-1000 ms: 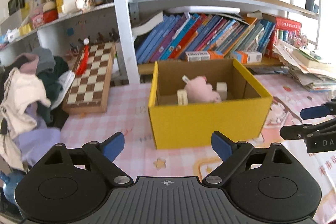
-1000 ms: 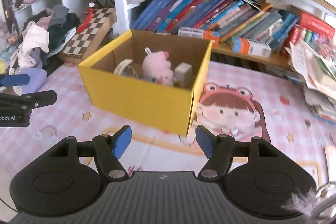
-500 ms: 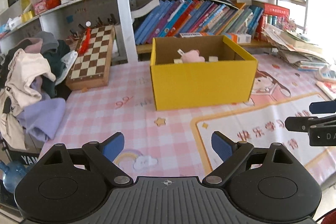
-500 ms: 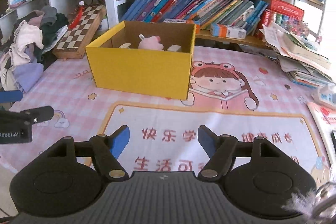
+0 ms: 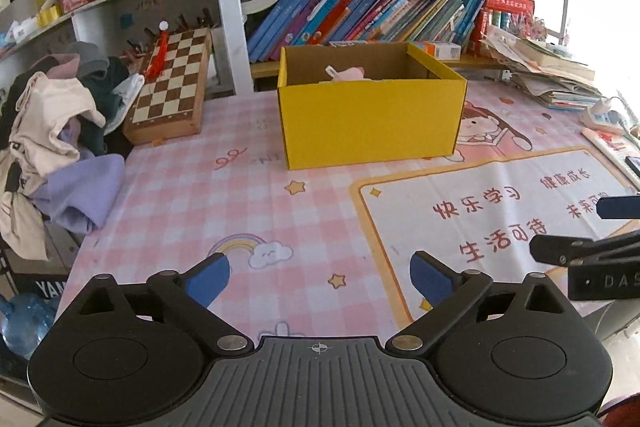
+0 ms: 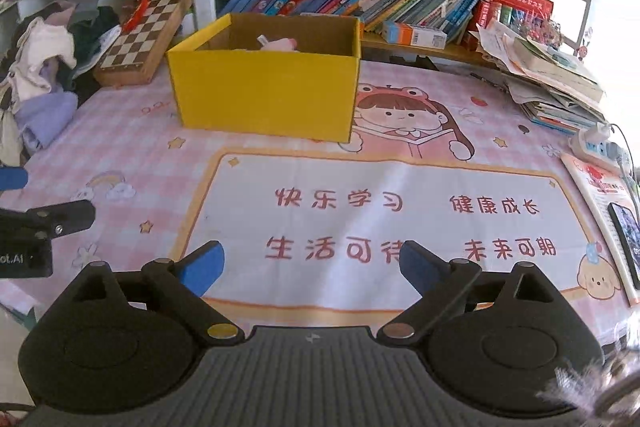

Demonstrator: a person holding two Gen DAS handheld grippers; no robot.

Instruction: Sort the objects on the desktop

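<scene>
A yellow cardboard box (image 5: 370,121) stands on the pink checked table mat (image 5: 224,211); it also shows in the right wrist view (image 6: 266,95). A pink plush toy (image 5: 350,74) lies inside it, only its top showing over the rim. My left gripper (image 5: 320,279) is open and empty, low over the mat well in front of the box. My right gripper (image 6: 310,265) is open and empty over the mat's printed panel. Each gripper shows at the edge of the other's view.
A folding chessboard (image 5: 172,89) leans at the back left beside a pile of clothes (image 5: 56,131). Bookshelves (image 5: 360,15) run behind the box. A stack of papers and books (image 6: 556,79) and a power strip (image 6: 598,147) lie at the right.
Both grippers have pulled back from the box toward the table's front edge. The box now looks smaller and farther. Both stay open and empty.
</scene>
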